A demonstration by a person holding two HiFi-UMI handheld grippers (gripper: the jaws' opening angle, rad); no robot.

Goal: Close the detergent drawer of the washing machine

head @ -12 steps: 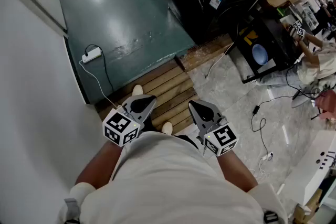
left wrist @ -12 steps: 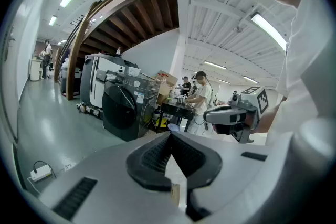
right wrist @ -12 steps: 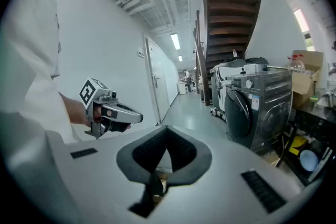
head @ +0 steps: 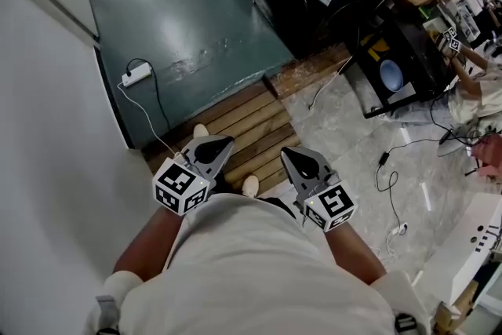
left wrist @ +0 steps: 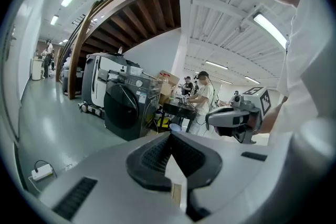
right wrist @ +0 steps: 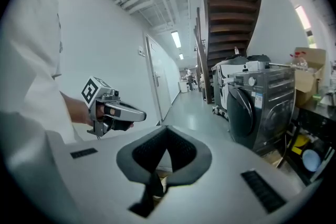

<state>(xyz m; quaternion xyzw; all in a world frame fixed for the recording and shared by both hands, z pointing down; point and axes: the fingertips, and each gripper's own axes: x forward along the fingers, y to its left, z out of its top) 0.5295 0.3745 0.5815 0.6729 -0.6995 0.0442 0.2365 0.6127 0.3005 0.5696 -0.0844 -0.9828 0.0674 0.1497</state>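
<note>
Head view: the left claw [head: 215,145] and right claw [head: 292,158] are held side by side at the person's waist, above a slatted wooden pallet [head: 251,125] on the floor. The dark washing machine [head: 298,4] stands well apart, beyond the pallet.

Left gripper view: this claw is clenched and empty, with the machine ahead across the floor.

Right gripper view: this claw is likewise clenched on nothing, with the machine to its right.

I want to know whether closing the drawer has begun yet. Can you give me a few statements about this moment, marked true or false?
1. The left gripper and right gripper are close to the person's body, well away from the washing machine. True.
2. The left gripper grips a bottle. False: its jaws are shut on nothing.
3. A white power strip lies on the green floor. True.
4. The person stands on carpet. False: on wooden slats.
</note>
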